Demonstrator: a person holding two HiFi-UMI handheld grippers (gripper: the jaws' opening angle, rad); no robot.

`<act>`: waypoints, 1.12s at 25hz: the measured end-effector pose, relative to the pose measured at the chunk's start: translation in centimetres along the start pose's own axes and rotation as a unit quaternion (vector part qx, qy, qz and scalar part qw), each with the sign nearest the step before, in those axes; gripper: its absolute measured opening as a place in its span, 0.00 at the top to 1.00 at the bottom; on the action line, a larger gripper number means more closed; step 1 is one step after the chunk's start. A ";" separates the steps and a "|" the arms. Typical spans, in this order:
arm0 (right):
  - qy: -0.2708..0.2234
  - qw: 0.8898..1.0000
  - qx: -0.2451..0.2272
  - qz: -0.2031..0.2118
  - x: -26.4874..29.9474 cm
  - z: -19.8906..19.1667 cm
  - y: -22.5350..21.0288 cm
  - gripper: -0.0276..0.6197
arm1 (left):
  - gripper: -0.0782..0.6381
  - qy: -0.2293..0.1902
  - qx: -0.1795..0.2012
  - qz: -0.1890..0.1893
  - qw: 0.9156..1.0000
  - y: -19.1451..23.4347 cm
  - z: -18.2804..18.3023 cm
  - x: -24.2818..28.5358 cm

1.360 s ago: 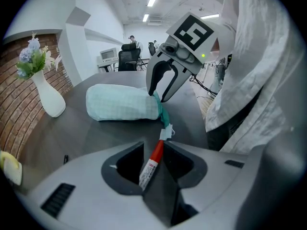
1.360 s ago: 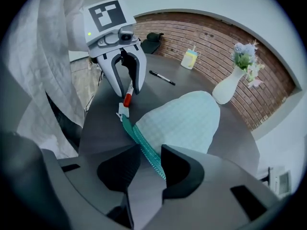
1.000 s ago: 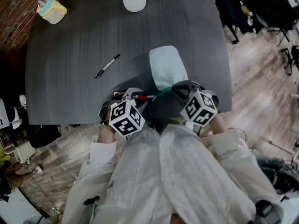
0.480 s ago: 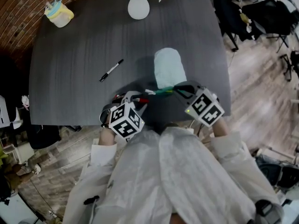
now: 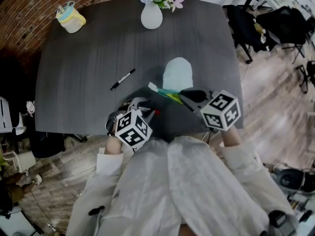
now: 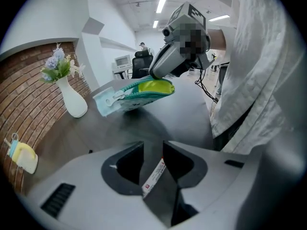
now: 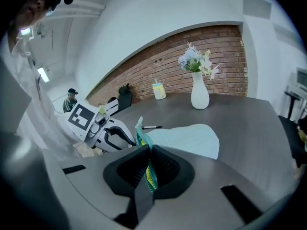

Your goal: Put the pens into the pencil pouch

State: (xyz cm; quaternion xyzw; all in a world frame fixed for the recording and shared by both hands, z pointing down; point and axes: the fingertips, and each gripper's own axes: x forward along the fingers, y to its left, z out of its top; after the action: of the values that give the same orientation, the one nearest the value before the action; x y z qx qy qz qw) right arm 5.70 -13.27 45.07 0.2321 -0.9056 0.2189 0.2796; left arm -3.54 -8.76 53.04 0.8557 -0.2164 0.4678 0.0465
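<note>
No pen is in yet: a black pen point(image 5: 122, 79) lies on the surface point(image 5: 83, 53) left of the pouch point(image 5: 178, 75), the left tool point(image 6: 153, 152) pinches a red-tipped pen point(image 6: 154, 176) near the pouch's mouth, whose raised edge the right tool point(image 7: 146, 155) clamps.

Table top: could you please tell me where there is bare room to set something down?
Free: the wide stretch between yellow cup, vase and black pen, and the strip right of the pencil pouch to the table edge. Crowded: the near edge, where left gripper holds a red pen, right gripper the pouch.
</note>
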 end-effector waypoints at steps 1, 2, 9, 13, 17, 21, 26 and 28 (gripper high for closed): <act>-0.004 1.000 0.005 0.003 0.0 0.3 0.1 0.92 | 0.74 0.000 0.001 0.000 1.000 0.0 0.0 0.0; -0.010 1.000 0.012 0.008 -0.1 0.7 0.3 0.92 | 0.74 0.001 0.002 -0.001 1.000 0.0 0.0 -0.1; -0.066 0.987 0.137 0.060 -0.8 2.8 1.3 0.92 | 0.72 0.009 0.008 0.000 1.000 -0.1 -0.4 -0.4; -0.118 0.965 0.214 0.093 -1.3 4.1 1.7 0.93 | 0.72 0.006 0.000 0.003 1.000 -0.1 -0.3 -0.4; -0.181 0.918 0.312 0.163 -1.9 6.1 2.2 0.93 | 0.72 0.004 -0.005 0.003 1.000 -0.2 -0.1 -0.4; -0.218 0.869 0.392 0.211 -2.2 6.9 2.2 0.93 | 0.72 0.005 -0.005 0.002 1.000 -0.4 -0.1 -0.2; -0.222 0.848 0.432 0.214 -1.7 6.3 2.2 0.93 | 0.72 0.012 -0.001 -0.004 1.000 -0.6 -0.3 0.1; -0.226 0.837 0.450 0.212 -1.4 6.1 2.0 0.93 | 0.72 0.016 0.003 -0.009 1.000 -0.8 -0.5 0.2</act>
State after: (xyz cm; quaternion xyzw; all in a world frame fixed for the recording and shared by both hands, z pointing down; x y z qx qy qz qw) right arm 3.17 -14.51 39.12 0.1773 -0.7721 0.5979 -0.1219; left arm -3.51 -7.94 53.62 0.8500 -0.2066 0.4818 0.0521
